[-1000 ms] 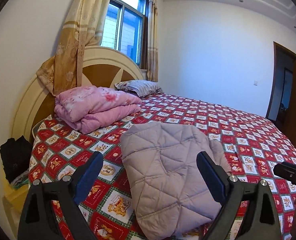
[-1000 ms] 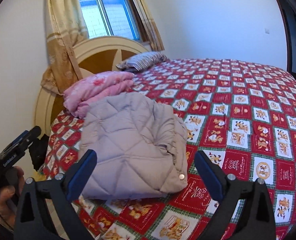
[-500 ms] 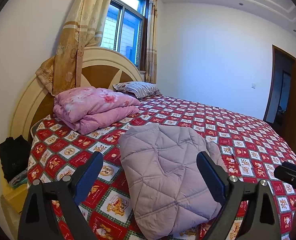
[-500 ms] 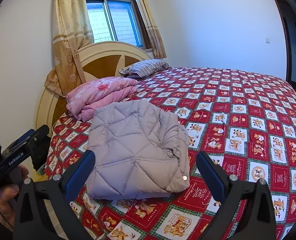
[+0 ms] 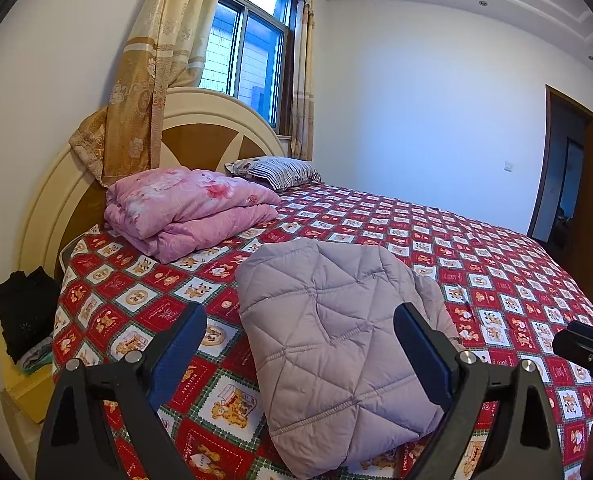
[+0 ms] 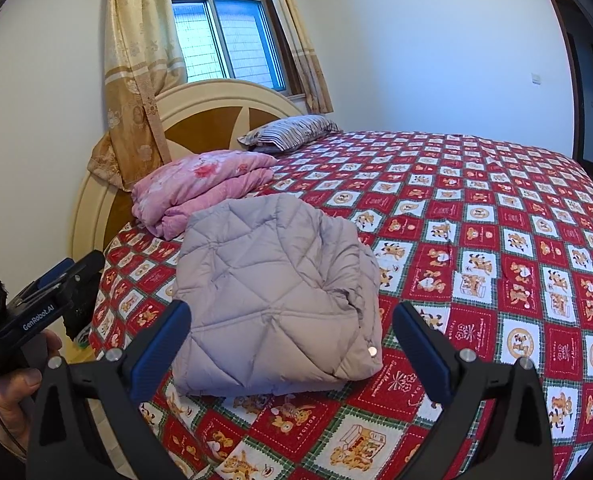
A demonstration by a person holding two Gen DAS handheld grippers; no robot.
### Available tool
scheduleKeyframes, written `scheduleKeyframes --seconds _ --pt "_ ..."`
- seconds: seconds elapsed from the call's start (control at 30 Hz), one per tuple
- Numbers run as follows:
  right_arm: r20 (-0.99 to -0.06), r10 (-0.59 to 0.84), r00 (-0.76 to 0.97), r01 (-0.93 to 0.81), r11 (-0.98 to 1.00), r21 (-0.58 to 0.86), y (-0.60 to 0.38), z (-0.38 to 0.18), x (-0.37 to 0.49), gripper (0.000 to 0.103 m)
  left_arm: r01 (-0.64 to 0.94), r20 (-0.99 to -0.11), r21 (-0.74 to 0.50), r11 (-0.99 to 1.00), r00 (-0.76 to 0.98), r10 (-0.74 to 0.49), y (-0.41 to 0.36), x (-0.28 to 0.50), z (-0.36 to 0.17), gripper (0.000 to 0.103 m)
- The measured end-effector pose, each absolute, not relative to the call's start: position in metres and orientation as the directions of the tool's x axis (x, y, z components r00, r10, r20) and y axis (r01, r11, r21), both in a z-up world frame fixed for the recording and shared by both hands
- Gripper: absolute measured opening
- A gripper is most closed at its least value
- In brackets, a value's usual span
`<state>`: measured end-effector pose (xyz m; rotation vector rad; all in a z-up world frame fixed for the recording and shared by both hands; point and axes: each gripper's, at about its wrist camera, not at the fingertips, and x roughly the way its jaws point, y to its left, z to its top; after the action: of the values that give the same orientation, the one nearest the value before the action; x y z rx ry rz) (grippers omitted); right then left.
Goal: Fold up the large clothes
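While the grey quilted jacket (image 5: 336,344) lies folded into a compact bundle near the bed's (image 6: 496,240) near left corner, both tools hang above it and grip nothing: the left tool (image 5: 300,356) has its jaws spread wide, and the right tool (image 6: 292,344) is spread just as wide. The bundle looks finished, though its underside is hidden, so a loose sleeve may be tucked badly. Puffy filling could spring the top layer open, most likely along the bulging right edge by the snap button (image 6: 372,352). Its near edge sits close to the mattress edge, so a careless nudge from either tool might tip it toward the floor. The pink quilt (image 5: 188,208) lies just beyond, leaving little room to shift the jacket farther in.
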<state>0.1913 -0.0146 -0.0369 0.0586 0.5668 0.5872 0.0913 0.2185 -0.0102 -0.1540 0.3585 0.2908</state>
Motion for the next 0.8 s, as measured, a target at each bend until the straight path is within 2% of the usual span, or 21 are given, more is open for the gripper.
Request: scheduleKeyframes --seconds 0.8 --pt "-0.491 0.539 0.685 -0.506 0.836 0.212 -0.0136 -0.0392 0.1899 0.103 -0.305 -0.374 -0.098 0.947 0.894 0.249 0.2184 0.0935 -0.0135 0.095"
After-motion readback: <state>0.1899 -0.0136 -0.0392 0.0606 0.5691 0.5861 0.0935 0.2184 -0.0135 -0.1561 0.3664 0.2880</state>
